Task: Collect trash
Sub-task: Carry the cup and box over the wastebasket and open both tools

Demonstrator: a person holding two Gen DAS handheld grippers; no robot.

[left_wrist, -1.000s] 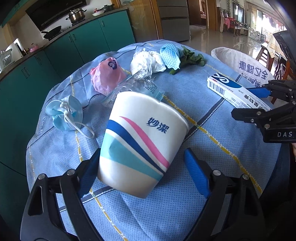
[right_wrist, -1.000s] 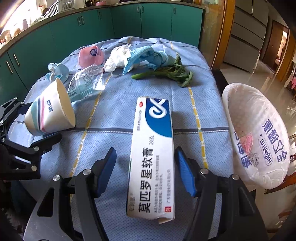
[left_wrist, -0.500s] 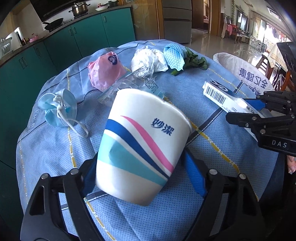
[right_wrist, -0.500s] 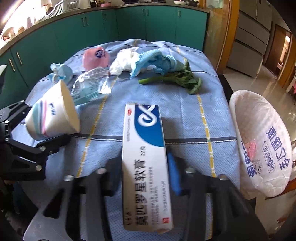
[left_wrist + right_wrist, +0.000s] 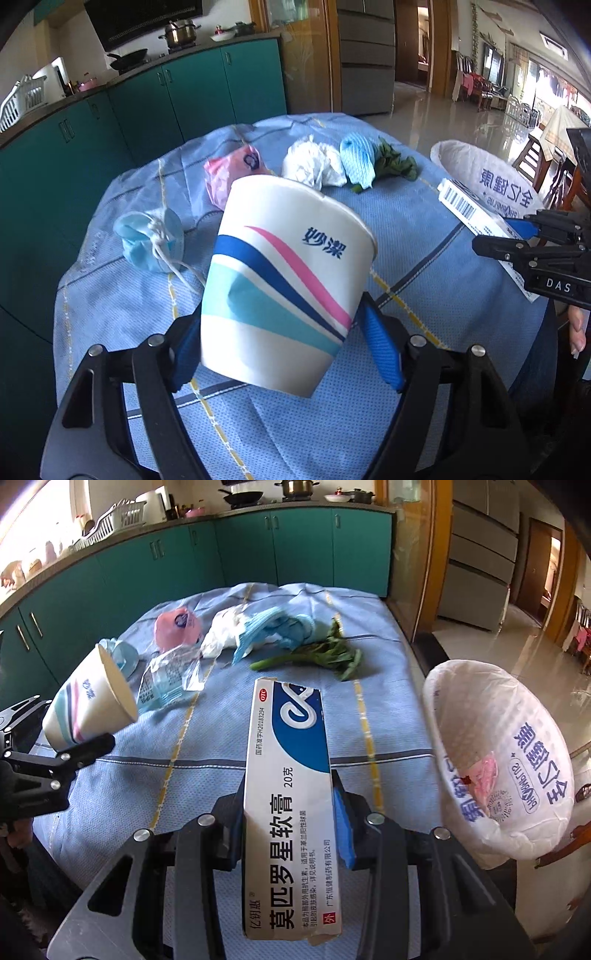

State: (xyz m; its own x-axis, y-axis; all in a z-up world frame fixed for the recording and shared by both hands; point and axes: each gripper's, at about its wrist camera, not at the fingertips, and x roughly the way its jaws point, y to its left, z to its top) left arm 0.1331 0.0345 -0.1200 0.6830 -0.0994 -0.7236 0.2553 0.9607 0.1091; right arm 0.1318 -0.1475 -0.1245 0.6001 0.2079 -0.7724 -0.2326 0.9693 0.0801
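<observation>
My left gripper [image 5: 284,347] is shut on a white paper cup [image 5: 284,280] with blue, pink and teal stripes, held tilted above the blue tablecloth [image 5: 424,236]. My right gripper [image 5: 291,808] is shut on a white and blue ointment box [image 5: 290,782], lifted off the cloth. The cup also shows in the right wrist view [image 5: 88,709], and the box in the left wrist view [image 5: 476,214]. A bin lined with a white printed bag [image 5: 495,746] stands just right of the table, with a pink scrap inside.
On the cloth lie a blue face mask [image 5: 151,240], a pink bag [image 5: 229,173], white crumpled tissue [image 5: 314,166], a blue cloth [image 5: 356,158], green leaves [image 5: 321,657] and a clear wrapper [image 5: 170,681]. Teal cabinets [image 5: 184,565] stand behind.
Both grippers closed, the left on the cup and the right on the box, and lifted them off the cloth.
</observation>
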